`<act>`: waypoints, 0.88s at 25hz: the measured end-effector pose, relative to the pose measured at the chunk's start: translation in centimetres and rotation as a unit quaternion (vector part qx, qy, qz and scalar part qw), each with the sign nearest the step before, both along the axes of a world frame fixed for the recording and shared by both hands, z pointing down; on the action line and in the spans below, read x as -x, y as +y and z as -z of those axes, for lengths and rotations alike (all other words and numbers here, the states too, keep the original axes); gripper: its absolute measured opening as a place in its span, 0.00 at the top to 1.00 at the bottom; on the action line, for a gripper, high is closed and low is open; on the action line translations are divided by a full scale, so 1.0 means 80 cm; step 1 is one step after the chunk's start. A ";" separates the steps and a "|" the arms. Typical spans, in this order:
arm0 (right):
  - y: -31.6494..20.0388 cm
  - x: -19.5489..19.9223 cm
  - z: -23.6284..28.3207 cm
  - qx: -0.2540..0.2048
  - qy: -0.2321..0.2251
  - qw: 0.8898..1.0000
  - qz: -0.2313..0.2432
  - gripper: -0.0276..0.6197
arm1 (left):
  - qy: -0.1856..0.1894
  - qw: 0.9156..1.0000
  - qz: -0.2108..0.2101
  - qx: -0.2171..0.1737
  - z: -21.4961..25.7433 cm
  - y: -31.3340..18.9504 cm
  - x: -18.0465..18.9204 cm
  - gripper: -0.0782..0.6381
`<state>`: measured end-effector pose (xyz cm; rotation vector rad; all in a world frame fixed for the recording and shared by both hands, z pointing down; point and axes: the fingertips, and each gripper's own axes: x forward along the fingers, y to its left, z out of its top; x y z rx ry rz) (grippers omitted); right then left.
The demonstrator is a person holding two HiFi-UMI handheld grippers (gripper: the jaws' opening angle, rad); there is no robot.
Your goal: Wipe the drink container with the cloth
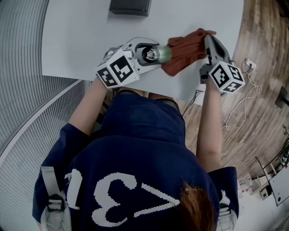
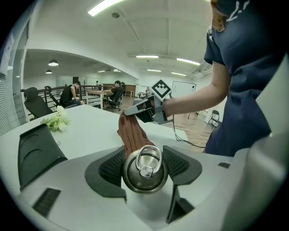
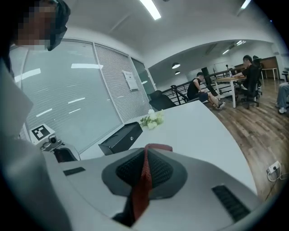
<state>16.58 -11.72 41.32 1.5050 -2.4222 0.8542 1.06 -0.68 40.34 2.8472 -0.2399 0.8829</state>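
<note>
My left gripper (image 1: 143, 55) is shut on the drink container (image 1: 163, 54), a metal bottle with a green body lying level over the white table (image 1: 81, 36). In the left gripper view its round steel lid (image 2: 145, 173) with a ring handle fills the space between the pads (image 2: 113, 168). A rust-brown cloth (image 1: 186, 48) drapes over the far end of the container (image 2: 132, 135). My right gripper (image 1: 209, 38) is shut on the cloth's upper edge, and a red fold (image 3: 143, 180) is pinched between its jaws.
A black box (image 1: 130, 6) stands at the table's far edge, also seen in the right gripper view (image 3: 122, 137) next to white flowers (image 3: 151, 118). Cables (image 1: 246, 90) trail over the wooden floor at the right. People (image 2: 72, 94) sit at desks far off.
</note>
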 end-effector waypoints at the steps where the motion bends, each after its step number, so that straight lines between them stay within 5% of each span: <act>1: -0.008 0.004 0.005 -0.004 -0.001 1.000 0.002 0.90 | 0.005 1.000 0.003 0.003 0.001 -0.004 -0.001 0.51; 10: -0.023 0.023 -0.004 0.003 0.018 0.999 0.039 0.90 | 0.042 0.998 0.031 0.025 0.004 -0.019 -0.026 0.52; 22: -0.020 0.012 -0.018 0.006 0.022 1.000 0.020 0.90 | 0.028 0.997 0.053 0.039 0.003 -0.021 -0.004 0.52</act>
